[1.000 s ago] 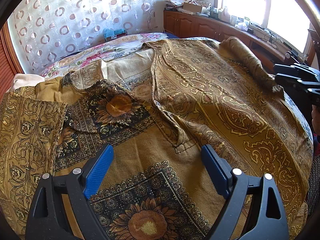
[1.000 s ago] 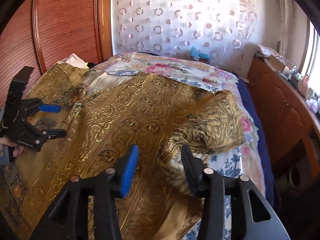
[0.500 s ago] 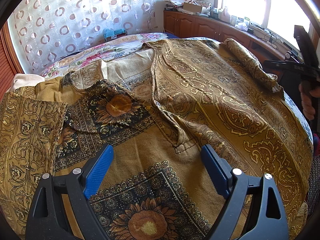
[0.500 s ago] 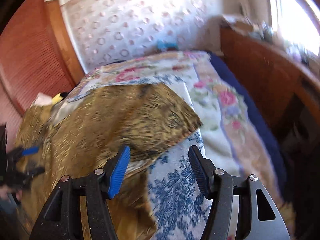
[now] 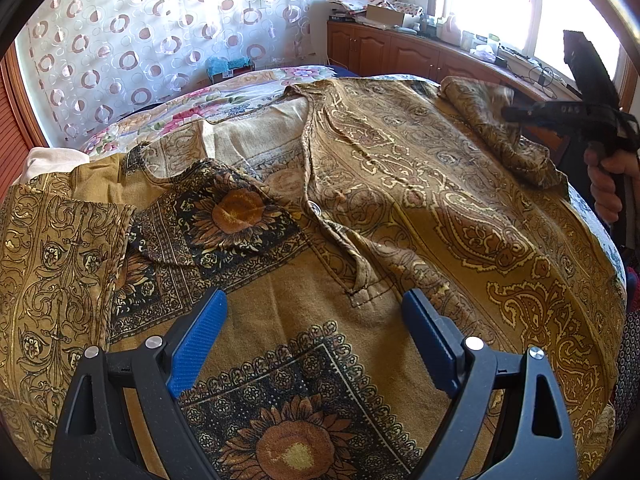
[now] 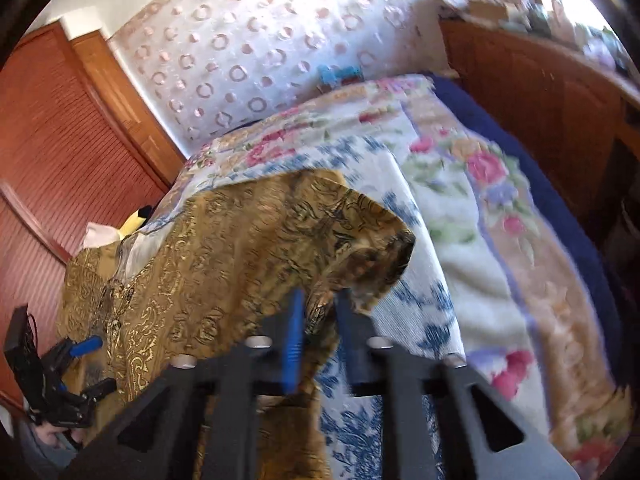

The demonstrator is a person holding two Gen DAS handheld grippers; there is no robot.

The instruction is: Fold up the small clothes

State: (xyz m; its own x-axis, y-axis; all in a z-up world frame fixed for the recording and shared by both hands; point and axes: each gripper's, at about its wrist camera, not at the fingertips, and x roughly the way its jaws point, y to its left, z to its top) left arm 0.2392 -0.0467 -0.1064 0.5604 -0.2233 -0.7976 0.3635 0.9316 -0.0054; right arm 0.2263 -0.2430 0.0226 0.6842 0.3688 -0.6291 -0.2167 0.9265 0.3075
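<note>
Closing on the sleeve (image 6: 320, 232) at the bed's (image 6: 460, 208) right edge, our right gripper (image 6: 318, 320) pinches it for folding inward, while our left gripper (image 5: 314, 316) hangs released above the shirt's (image 5: 280, 340) front.

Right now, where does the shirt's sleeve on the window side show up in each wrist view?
Left wrist view: the sleeve lies upper right, beside the right claw.
Right wrist view: centre, its edge between the closing right claw's fingers.
Shared landmark: the circle-patterned curtain.
</note>
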